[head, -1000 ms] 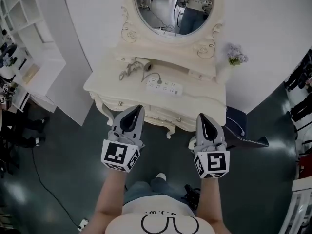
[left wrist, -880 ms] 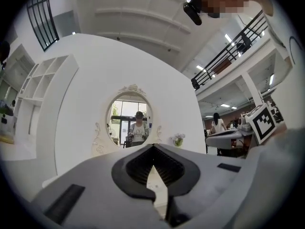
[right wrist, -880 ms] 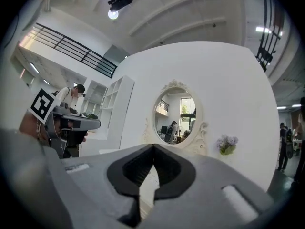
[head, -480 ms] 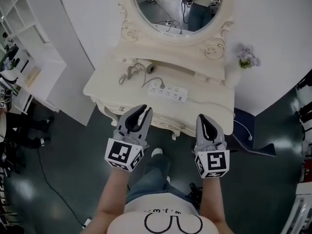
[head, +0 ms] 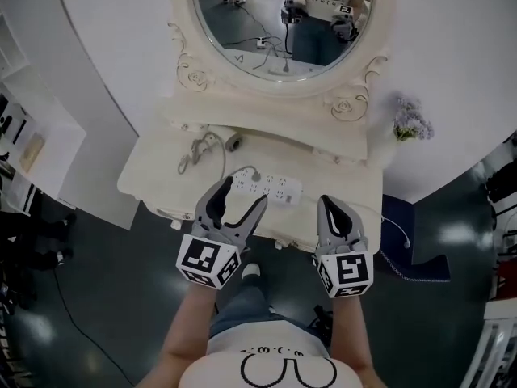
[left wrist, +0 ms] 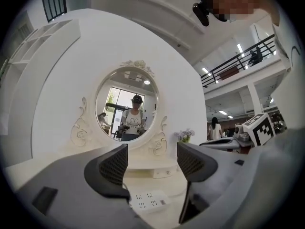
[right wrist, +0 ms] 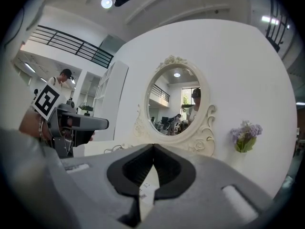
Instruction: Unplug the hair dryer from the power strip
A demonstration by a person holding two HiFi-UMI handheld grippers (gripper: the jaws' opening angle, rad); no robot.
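A white power strip [head: 271, 186] lies on the cream dressing table [head: 339, 180], with one plug [head: 254, 174] in its left end. The plug's cable runs back to the hair dryer [head: 230, 141] lying near the mirror's base, next to a coiled cord [head: 190, 156]. My left gripper [head: 242, 194] hovers just before the strip's left end, its jaws opening with nothing between them. In the left gripper view the power strip [left wrist: 148, 200] shows low between the fingers [left wrist: 114, 168]. My right gripper [head: 332, 206] is shut and empty at the table's front edge.
An oval mirror [head: 275, 23] in a carved frame stands at the table's back. Purple flowers [head: 410, 120] sit at the right end. A white shelf unit [head: 28, 136] stands to the left. Dark floor surrounds the table, with a blue object [head: 416, 253] to the right.
Both grippers have moved forward to the table's front edge. The left jaws, shut a second ago, now stand apart. The right jaws stayed shut.
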